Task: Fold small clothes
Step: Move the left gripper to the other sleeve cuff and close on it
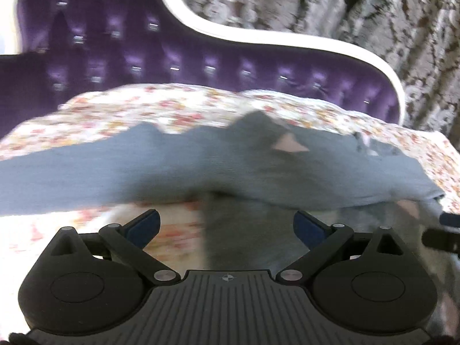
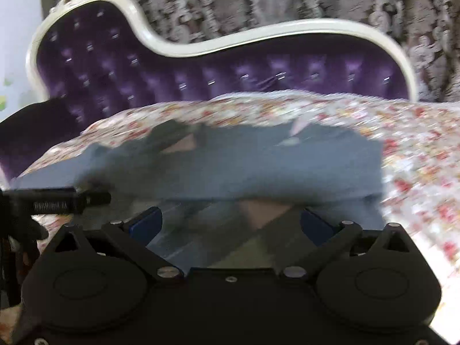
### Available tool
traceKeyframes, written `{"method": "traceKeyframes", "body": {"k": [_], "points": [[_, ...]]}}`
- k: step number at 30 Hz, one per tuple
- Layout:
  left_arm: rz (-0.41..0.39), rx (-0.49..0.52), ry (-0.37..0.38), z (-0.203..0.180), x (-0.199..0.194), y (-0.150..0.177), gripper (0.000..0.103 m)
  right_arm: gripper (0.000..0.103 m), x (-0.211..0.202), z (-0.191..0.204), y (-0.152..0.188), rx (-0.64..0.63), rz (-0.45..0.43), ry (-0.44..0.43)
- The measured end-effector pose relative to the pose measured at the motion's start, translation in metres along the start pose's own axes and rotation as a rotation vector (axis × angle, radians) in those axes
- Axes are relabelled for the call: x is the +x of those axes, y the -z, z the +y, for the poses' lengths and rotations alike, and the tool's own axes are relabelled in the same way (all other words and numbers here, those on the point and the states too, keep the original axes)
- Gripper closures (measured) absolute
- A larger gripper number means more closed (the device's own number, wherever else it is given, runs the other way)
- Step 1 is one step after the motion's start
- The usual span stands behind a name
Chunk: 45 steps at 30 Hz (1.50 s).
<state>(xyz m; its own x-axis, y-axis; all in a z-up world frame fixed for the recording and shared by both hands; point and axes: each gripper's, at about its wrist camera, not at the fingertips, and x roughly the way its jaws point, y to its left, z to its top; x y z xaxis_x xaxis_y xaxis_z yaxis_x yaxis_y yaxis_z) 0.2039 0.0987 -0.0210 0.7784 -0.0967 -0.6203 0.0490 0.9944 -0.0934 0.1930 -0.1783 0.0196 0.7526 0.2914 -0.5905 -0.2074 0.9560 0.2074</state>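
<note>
A small grey-blue garment [image 1: 201,169] lies spread across the flowered bedspread [image 1: 161,106], with a pink patch near its upper middle. Both views are blurred by motion. My left gripper [image 1: 227,224] is open, its blue pads wide apart just short of the garment's near edge, nothing pressed between them. In the right wrist view the same garment [image 2: 258,166] stretches across the middle. My right gripper [image 2: 231,224] is open too, its pads standing wide over the near part of the cloth without pinching it. The left gripper's black body [image 2: 57,198] shows at that view's left edge.
Behind the bed rises a purple tufted headboard [image 1: 201,57] with a curved white frame [image 2: 230,34]. A patterned grey-brown curtain [image 1: 345,8] hangs beyond it. The flowered bedspread [image 2: 417,158] runs on to the right of the garment.
</note>
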Motion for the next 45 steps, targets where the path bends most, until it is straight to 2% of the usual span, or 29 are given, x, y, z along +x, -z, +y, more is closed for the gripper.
{"method": "traceKeyframes", "body": {"k": [3, 7, 10, 12, 16, 21, 27, 32, 37, 41, 45], "points": [[-0.025, -0.033, -0.061, 0.030, -0.015, 0.003, 0.003, 0.001, 0.006, 0.019, 0.011, -0.013, 0.035, -0.040], [-0.060, -0.085, -0.136, 0.071, -0.035, 0.008, 0.003, 0.001, 0.011, 0.040, 0.025, -0.044, 0.058, -0.052], [-0.061, -0.130, -0.182, 0.097, -0.039, 0.009, 0.003, 0.001, 0.018, 0.050, 0.034, -0.085, 0.073, -0.036], [-0.071, -0.186, -0.202, 0.117, -0.042, 0.013, 0.008, 0.001, 0.019, 0.057, 0.038, -0.125, 0.068, -0.012], [-0.083, -0.309, -0.240, 0.155, -0.040, 0.019, 0.010, 0.000, 0.022, 0.064, 0.041, -0.162, 0.076, 0.001], [-0.116, -0.372, -0.304, 0.189, -0.036, 0.030, 0.012, 0.000, 0.026, 0.069, 0.045, -0.199, 0.085, 0.019], [-0.141, -0.428, -0.336, 0.222, -0.031, 0.035, 0.013, 0.000, 0.029, 0.074, 0.047, -0.239, 0.096, 0.038], [-0.145, -0.470, -0.328, 0.246, -0.022, 0.035, 0.014, 0.000, 0.030, 0.073, 0.047, -0.238, 0.095, 0.036], [-0.160, -0.474, -0.319, 0.259, -0.016, 0.030, 0.015, 0.000, 0.030, 0.074, 0.047, -0.242, 0.096, 0.040], [-0.180, -0.462, -0.303, 0.264, -0.014, 0.021, 0.021, 0.000, 0.030, 0.075, 0.047, -0.245, 0.097, 0.042], [-0.174, -0.462, -0.288, 0.269, -0.008, 0.014, 0.022, 0.000, 0.030, 0.075, 0.047, -0.245, 0.097, 0.042]]}}
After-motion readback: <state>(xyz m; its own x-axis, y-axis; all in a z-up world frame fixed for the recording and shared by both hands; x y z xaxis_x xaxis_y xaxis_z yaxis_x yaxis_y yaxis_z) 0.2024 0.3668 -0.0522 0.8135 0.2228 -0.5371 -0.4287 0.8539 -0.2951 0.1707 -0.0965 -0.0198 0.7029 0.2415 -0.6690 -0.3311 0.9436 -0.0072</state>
